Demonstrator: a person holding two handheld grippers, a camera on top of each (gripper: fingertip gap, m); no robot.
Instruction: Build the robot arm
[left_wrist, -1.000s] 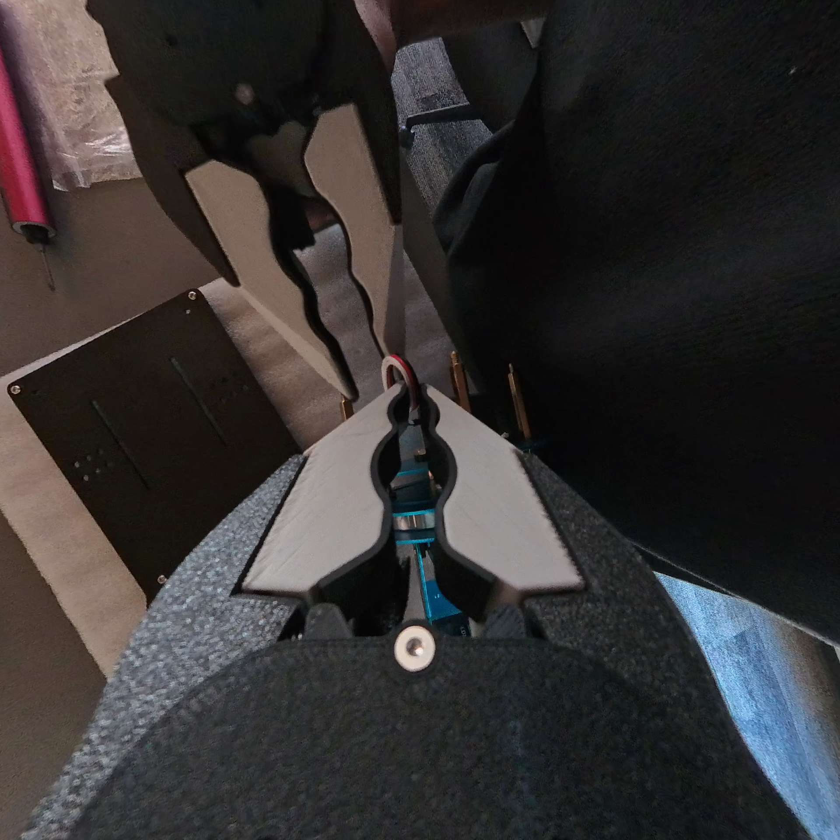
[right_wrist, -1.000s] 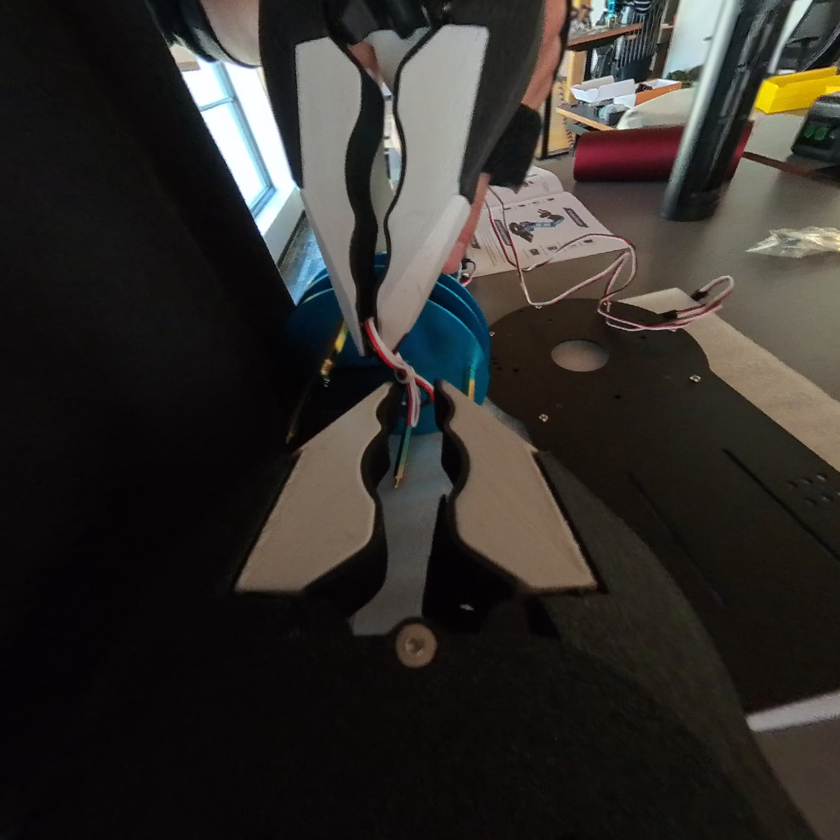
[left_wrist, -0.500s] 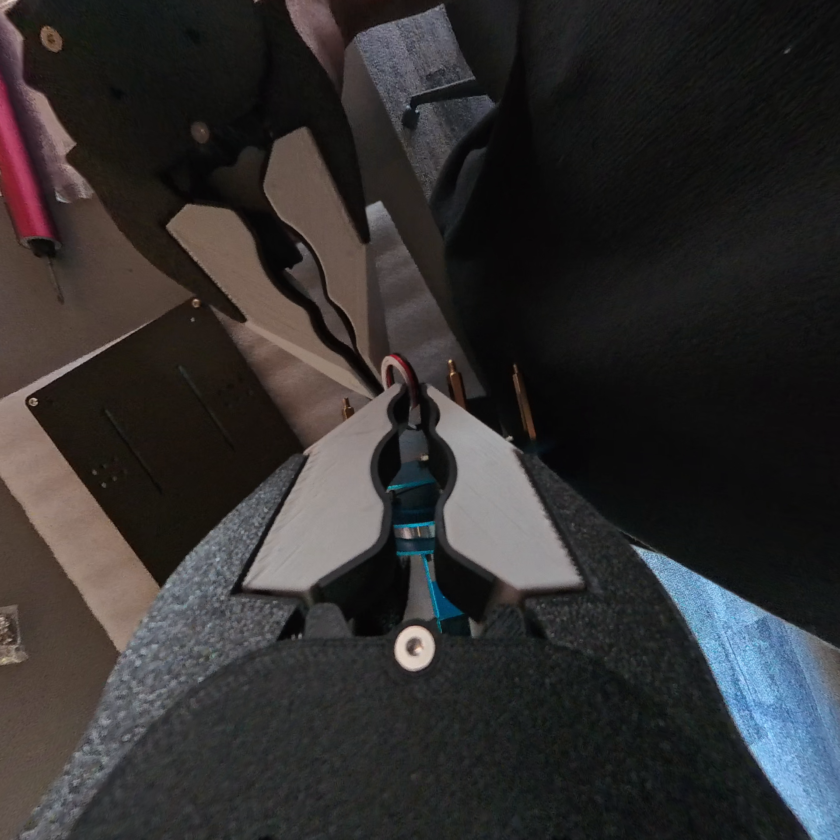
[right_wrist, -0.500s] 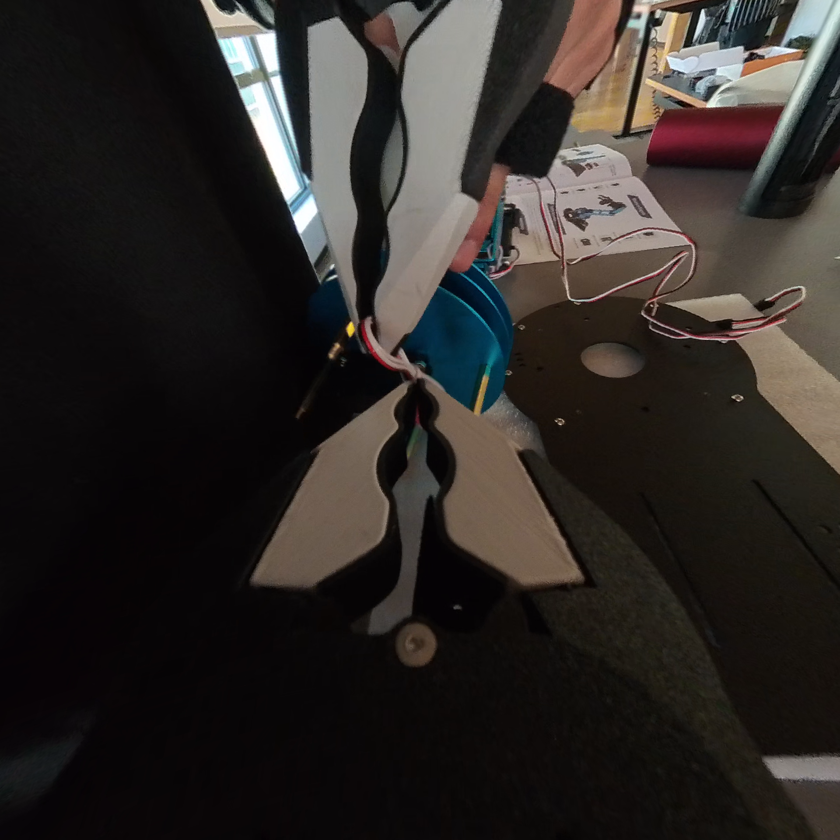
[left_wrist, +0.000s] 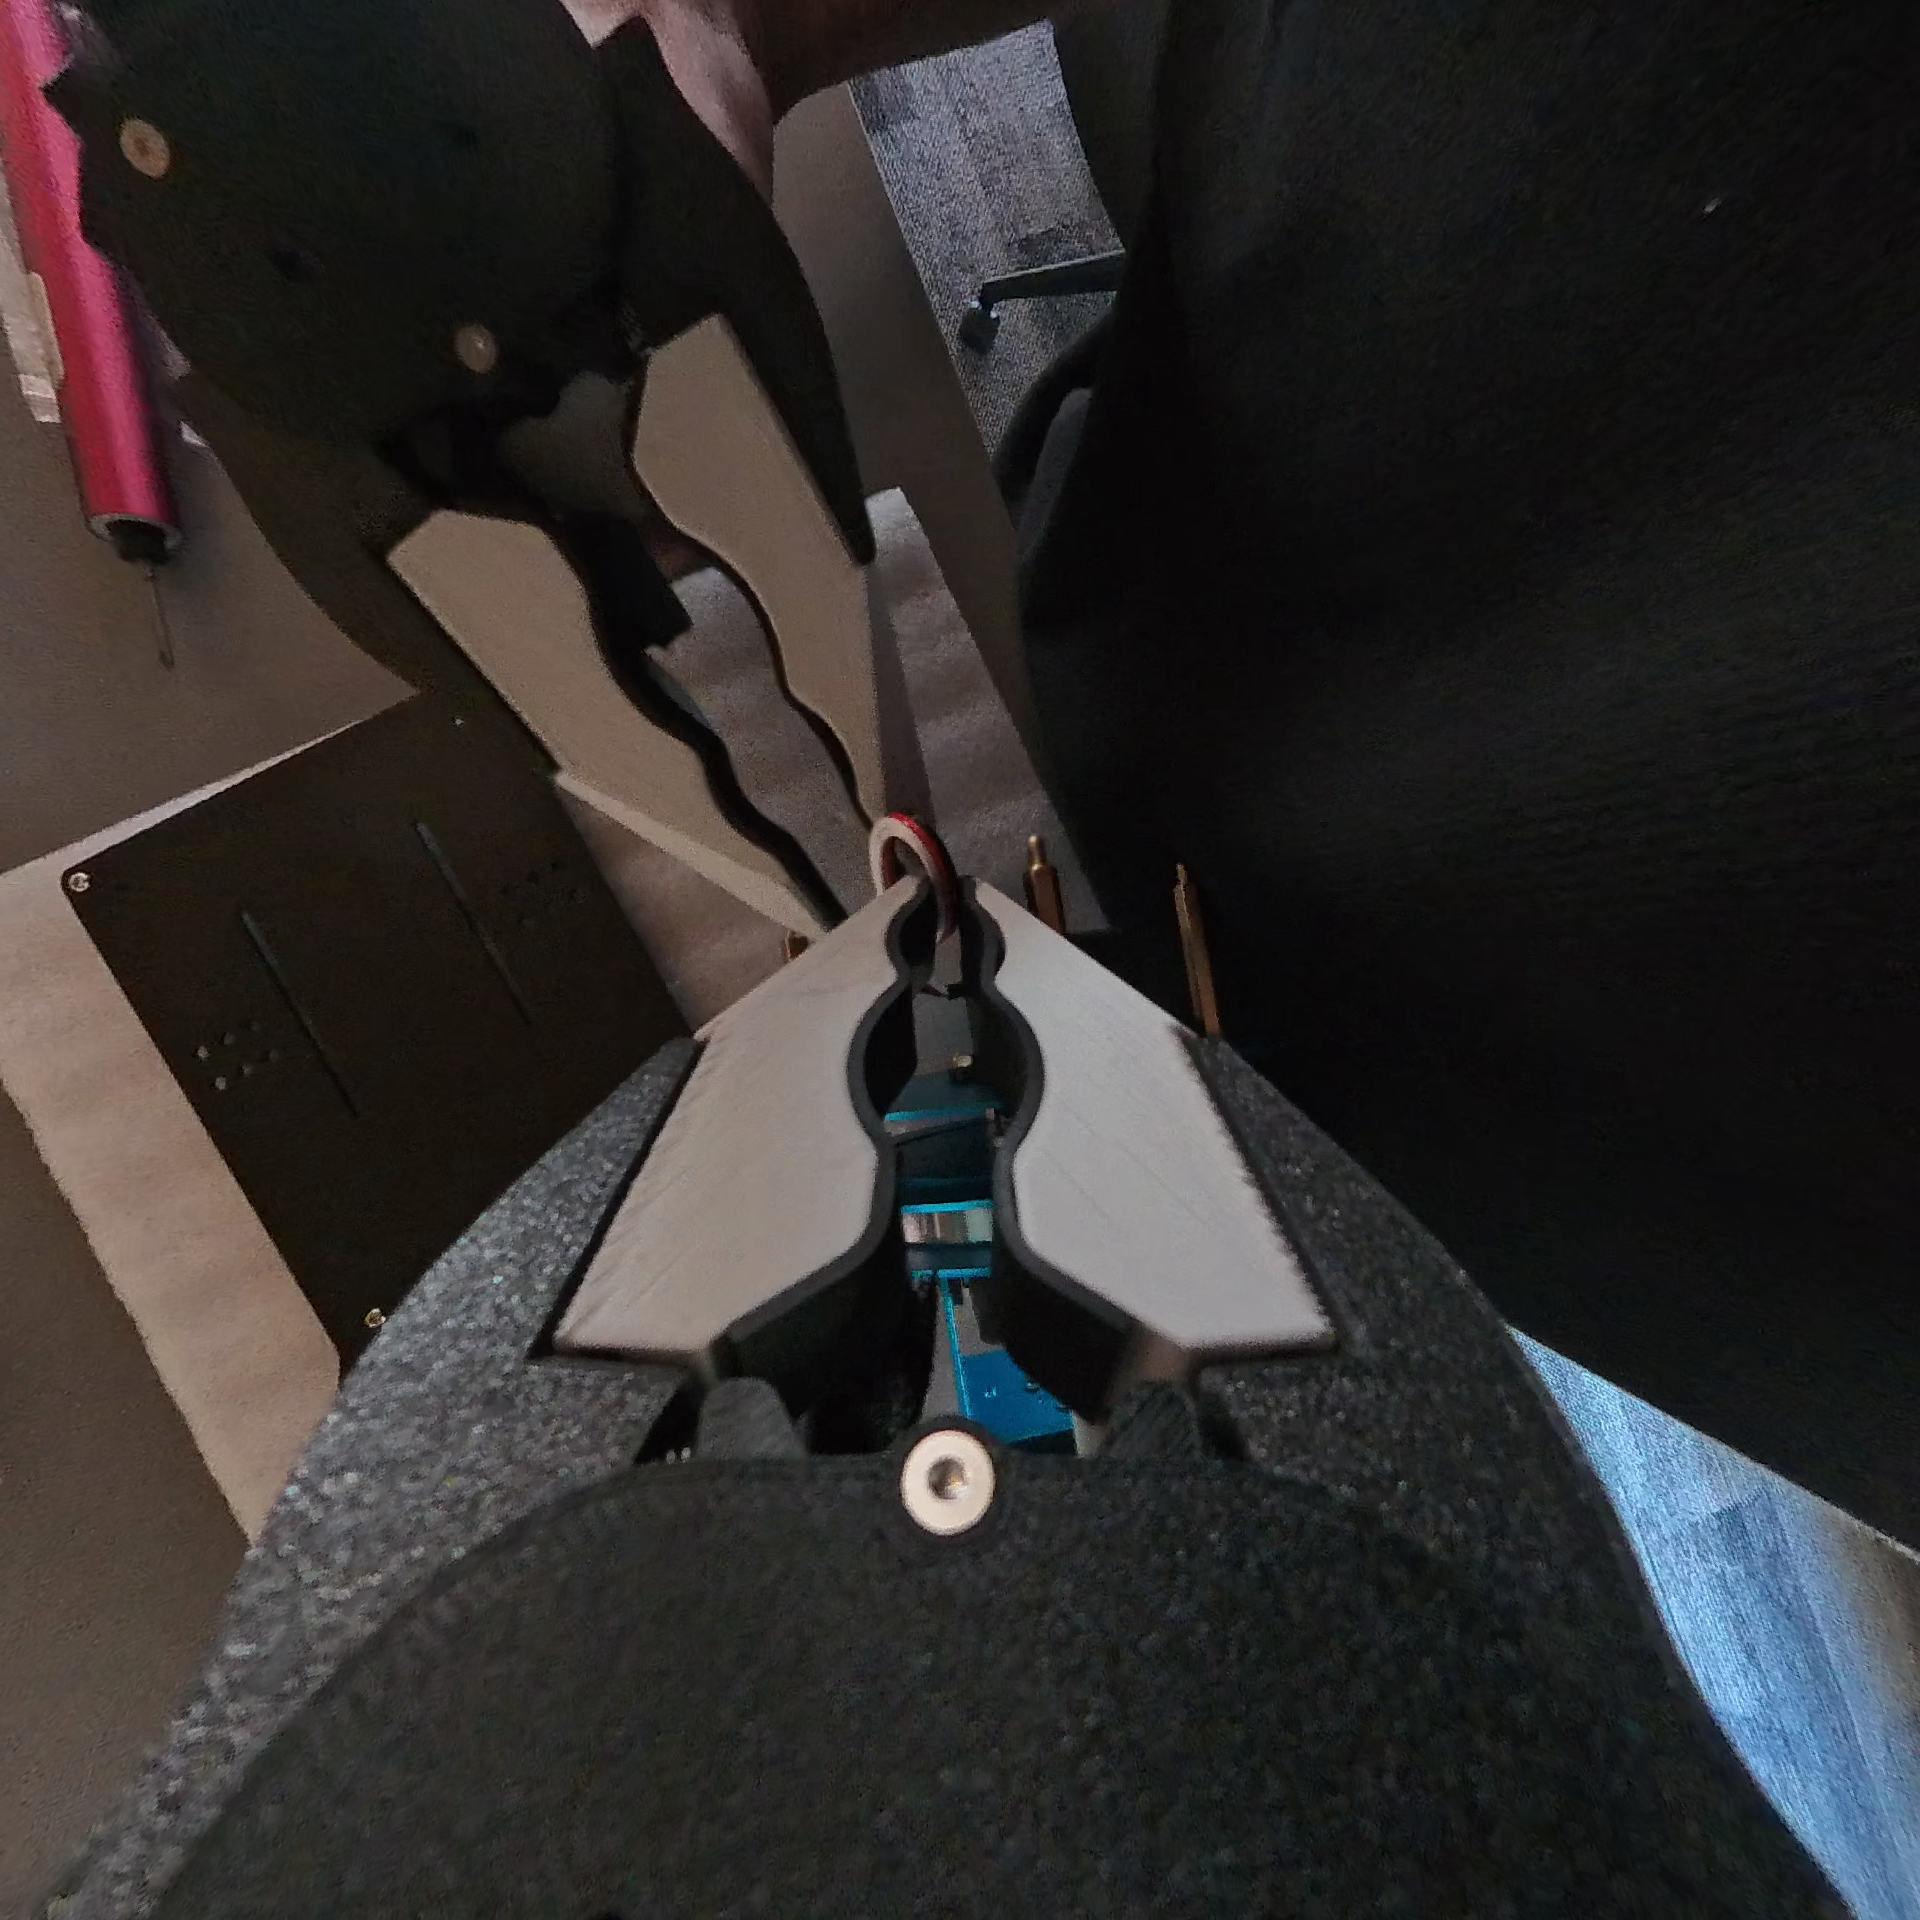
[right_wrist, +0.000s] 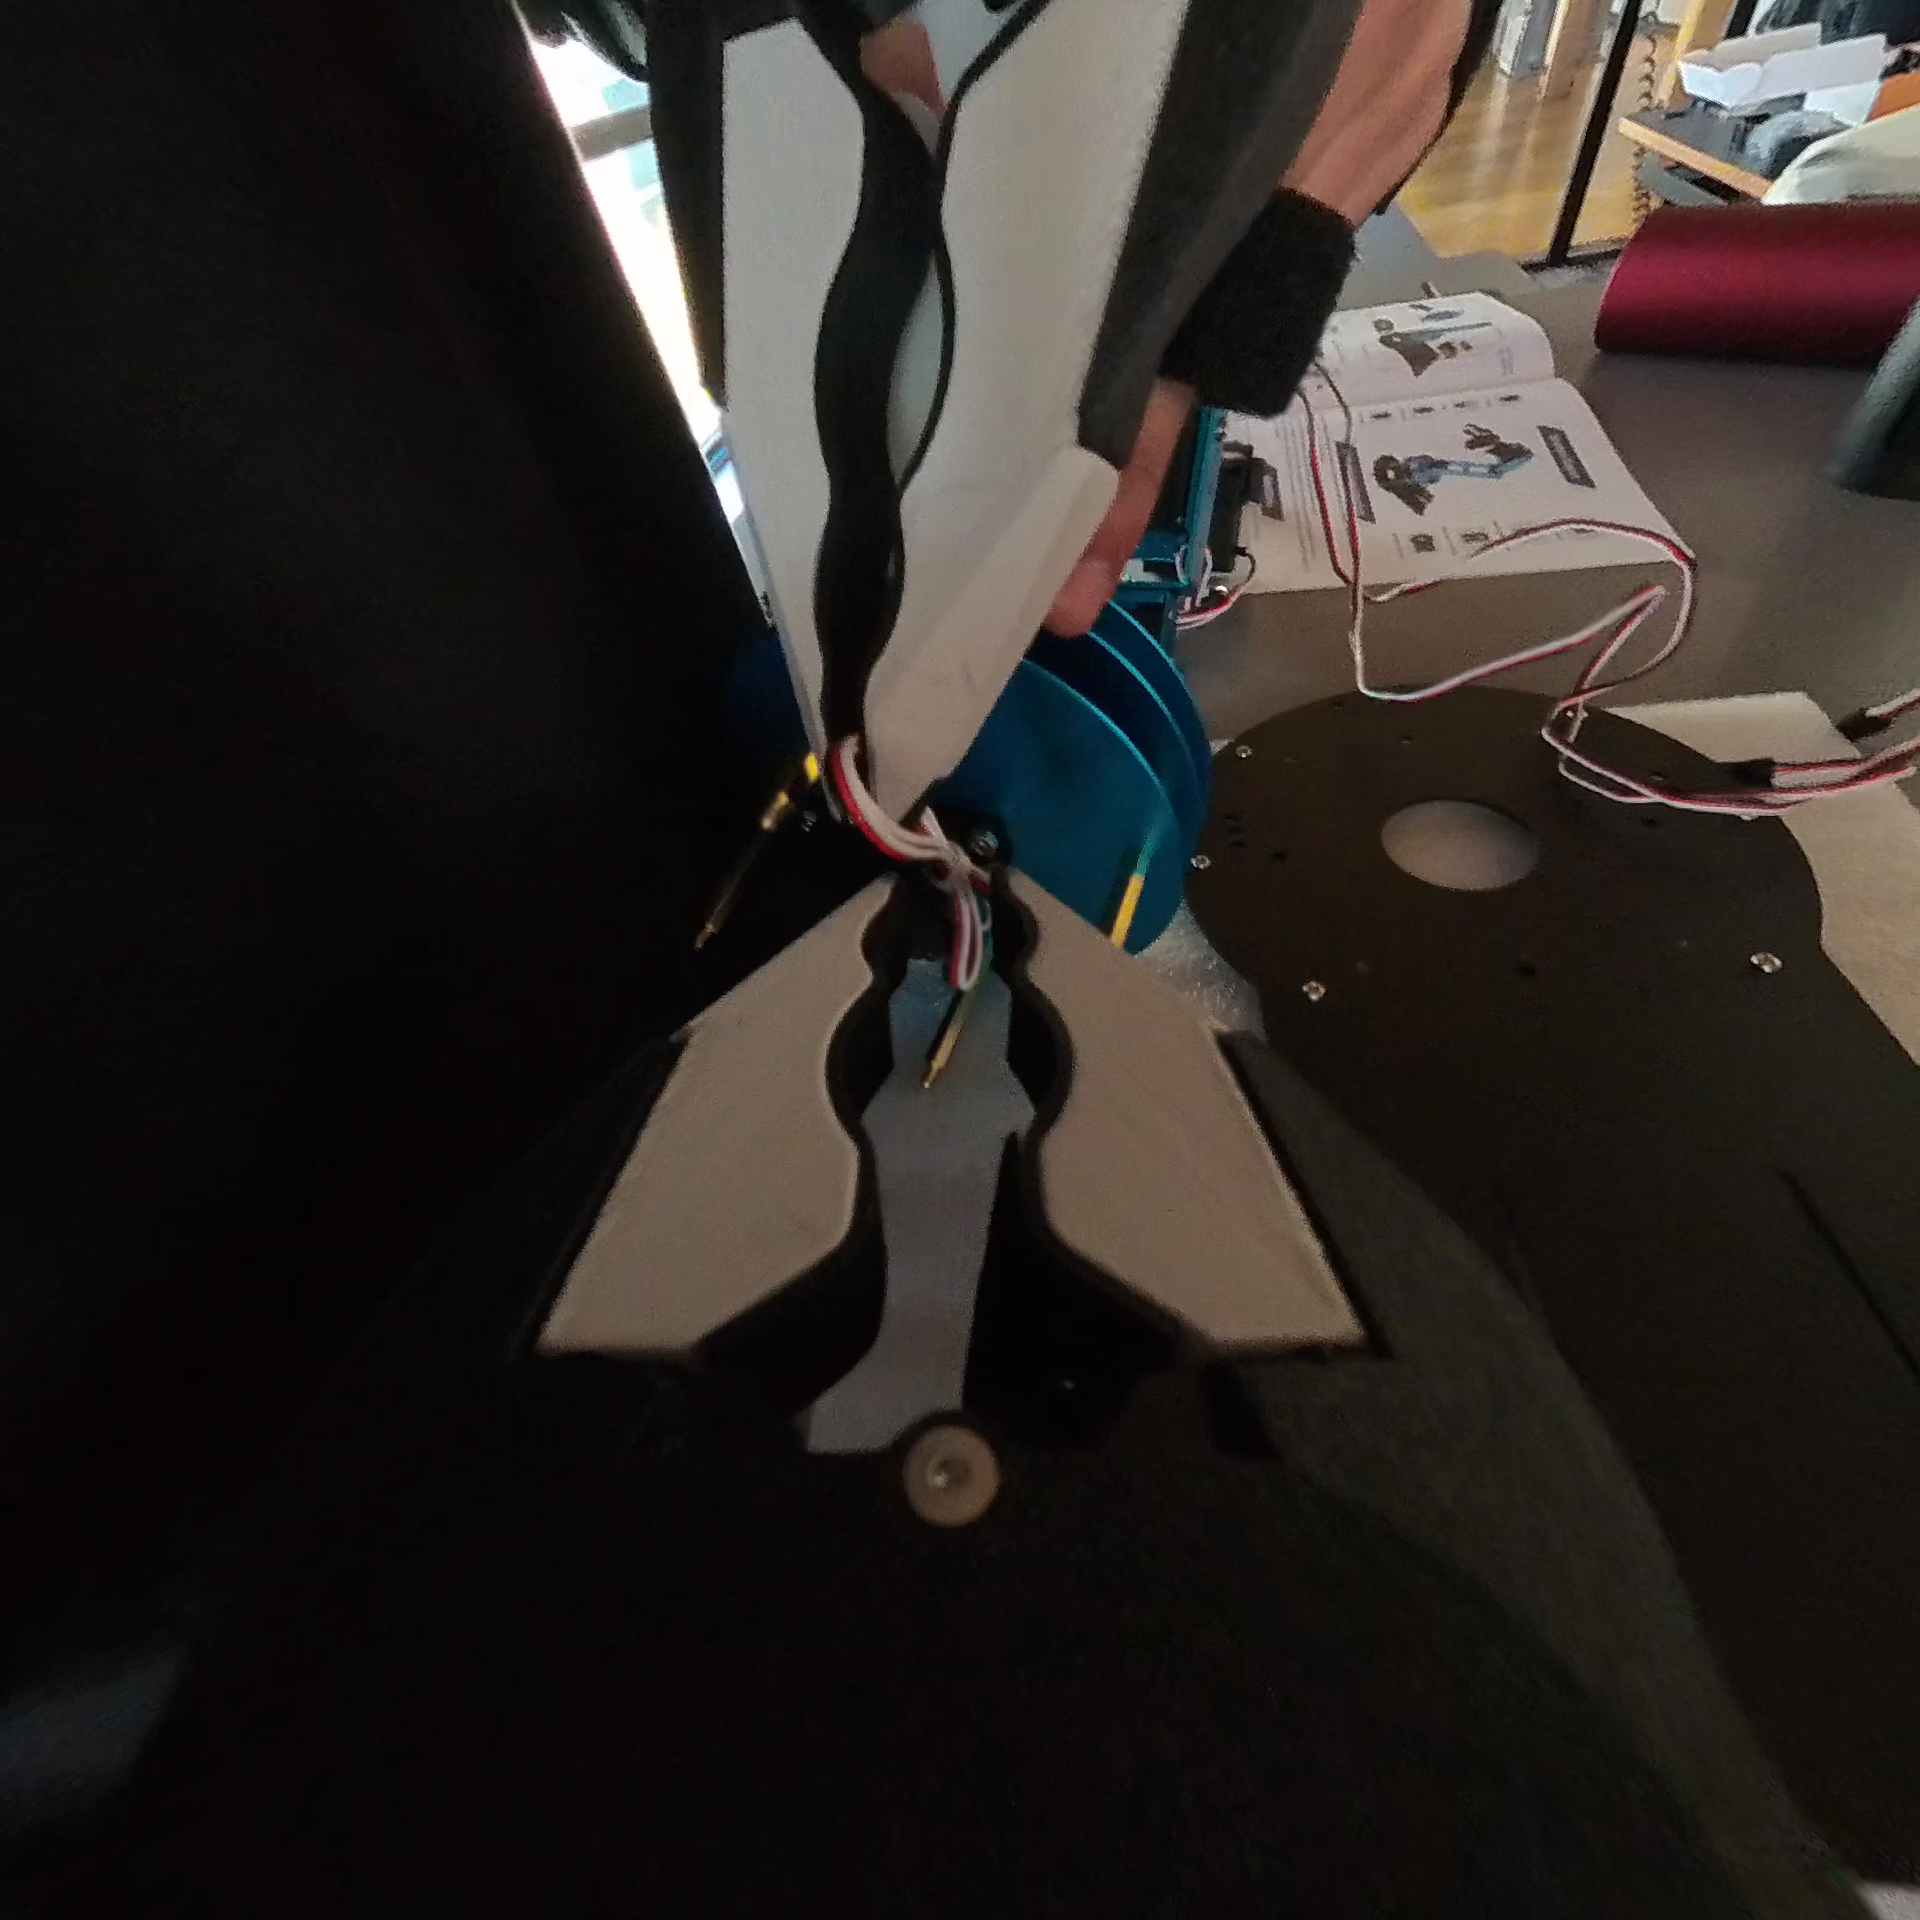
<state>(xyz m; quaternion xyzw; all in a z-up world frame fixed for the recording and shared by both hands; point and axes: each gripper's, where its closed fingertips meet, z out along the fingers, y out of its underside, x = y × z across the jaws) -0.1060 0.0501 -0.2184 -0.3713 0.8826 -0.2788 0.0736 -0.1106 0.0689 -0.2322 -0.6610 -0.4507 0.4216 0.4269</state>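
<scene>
The left gripper (left_wrist: 935, 899) is pressed together and pinches the red and white wire bundle (right_wrist: 914, 831) at its tips. The right gripper (right_wrist: 951, 894) pinches the same bundle just beside it, in front of the blue discs (right_wrist: 1081, 790), above the black plate (right_wrist: 1558, 987).

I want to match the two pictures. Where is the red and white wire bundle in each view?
Left wrist view: wire bundle loops just above centre, at the left gripper tips.
Right wrist view: wire bundle sits centre, between both grippers' tips.
Shared landmark: black plate.
</scene>
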